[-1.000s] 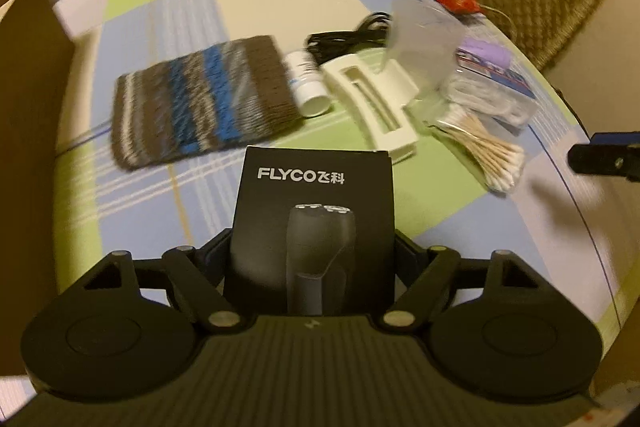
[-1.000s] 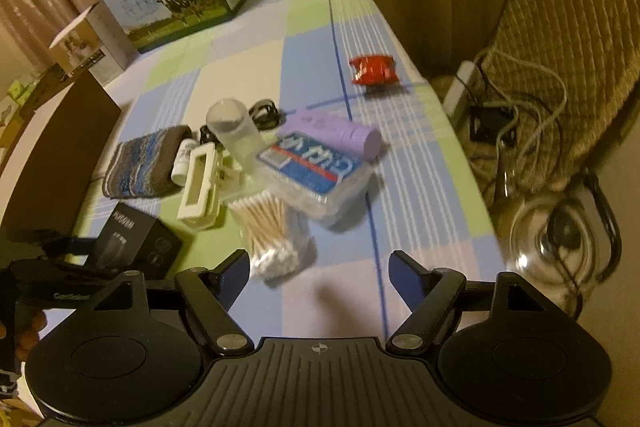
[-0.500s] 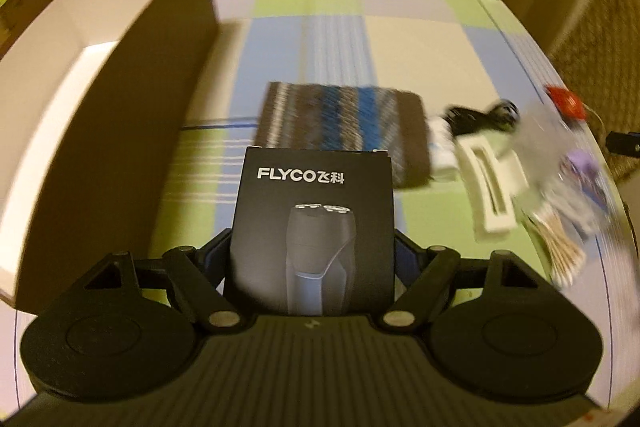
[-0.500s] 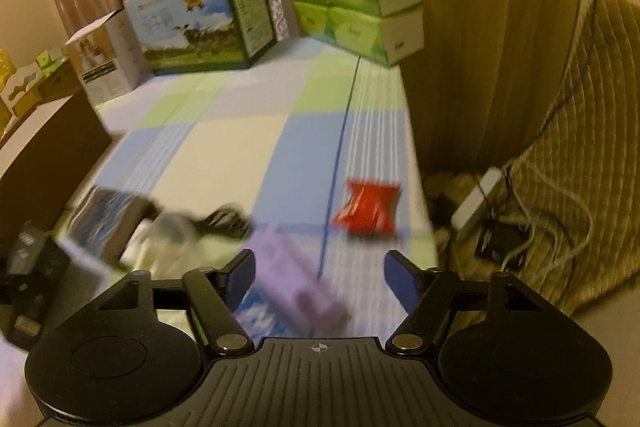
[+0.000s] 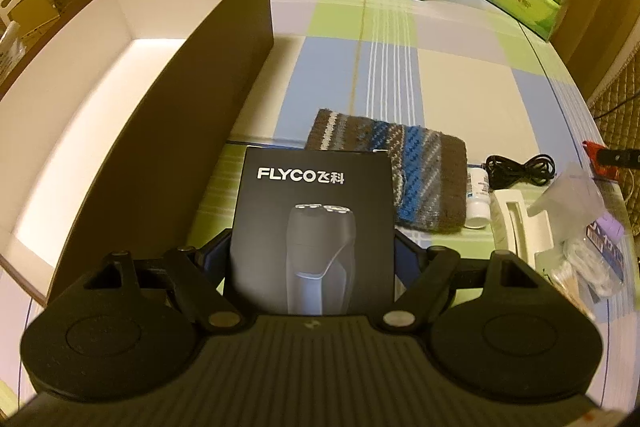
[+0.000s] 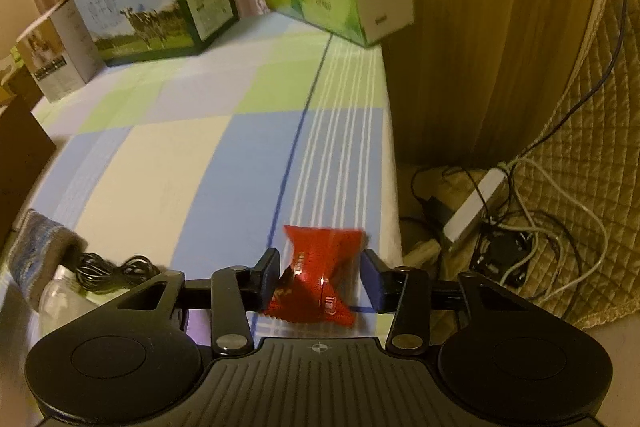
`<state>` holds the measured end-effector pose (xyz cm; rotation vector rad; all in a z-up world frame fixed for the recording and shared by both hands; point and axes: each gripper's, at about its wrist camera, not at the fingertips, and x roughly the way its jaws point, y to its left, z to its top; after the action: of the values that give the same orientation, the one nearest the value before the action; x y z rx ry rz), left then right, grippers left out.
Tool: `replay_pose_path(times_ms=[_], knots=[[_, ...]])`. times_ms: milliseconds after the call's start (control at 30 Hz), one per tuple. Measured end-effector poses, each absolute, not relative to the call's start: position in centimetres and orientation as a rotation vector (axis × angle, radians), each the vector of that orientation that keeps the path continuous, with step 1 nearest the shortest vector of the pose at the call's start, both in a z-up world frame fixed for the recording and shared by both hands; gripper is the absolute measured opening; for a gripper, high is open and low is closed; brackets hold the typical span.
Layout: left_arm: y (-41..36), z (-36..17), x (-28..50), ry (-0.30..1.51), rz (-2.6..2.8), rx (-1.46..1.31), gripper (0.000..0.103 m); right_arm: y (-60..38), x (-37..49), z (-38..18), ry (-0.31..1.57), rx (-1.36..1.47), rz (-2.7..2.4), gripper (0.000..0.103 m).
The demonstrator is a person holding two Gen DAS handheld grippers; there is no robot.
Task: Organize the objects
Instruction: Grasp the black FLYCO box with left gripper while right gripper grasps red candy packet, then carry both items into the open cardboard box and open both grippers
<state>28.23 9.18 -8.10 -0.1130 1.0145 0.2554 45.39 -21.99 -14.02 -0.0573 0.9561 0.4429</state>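
Swinging over from the clutter, the left gripper [image 5: 312, 255] now faces the open box [image 5: 132, 75], its jaws clamped on the black shaver carton [image 5: 312, 227], glossy, with a printed razor. The right gripper [image 6: 320, 277] has slid across to the red candy [image 6: 316, 275] near the table's edge, and its jaws are closing with the crinkly wrapper between them. From what shows, nothing lies in the box yet, so the sorting has barely begun. Left on the cloth are the knitted pouch [image 5: 396, 183], cable [image 5: 516, 171], small bottle [image 5: 478, 203] and white holder [image 5: 520, 227].
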Motion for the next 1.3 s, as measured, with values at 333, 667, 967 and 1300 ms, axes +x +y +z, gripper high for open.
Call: replay_pose_path(times_ms=[333, 667, 967, 1300], knots=[[8.1, -6.4, 26.6, 0.991, 0.253, -0.125, 0.076, -21.4, 42.1, -10.4, 0.887, -0.03, 0.572, 0.023], [8.4, -2.1, 24.2, 0.897, 0.204, -0.148, 0.076, -15.7, 34.8, -3.9, 0.786, -0.048, 0.837, 0.023], [12.3, 2.3, 21.8, 0.815, 0.194, -0.121, 0.076, -7.1, 29.3, -0.9, 0.77, -0.02, 1.019, 0.023], [21.2, 5.1, 20.4, 0.767, 0.24, -0.084, 0.076, 5.1, 24.5, -0.3, 0.778, -0.05, 1.129, 0.024]])
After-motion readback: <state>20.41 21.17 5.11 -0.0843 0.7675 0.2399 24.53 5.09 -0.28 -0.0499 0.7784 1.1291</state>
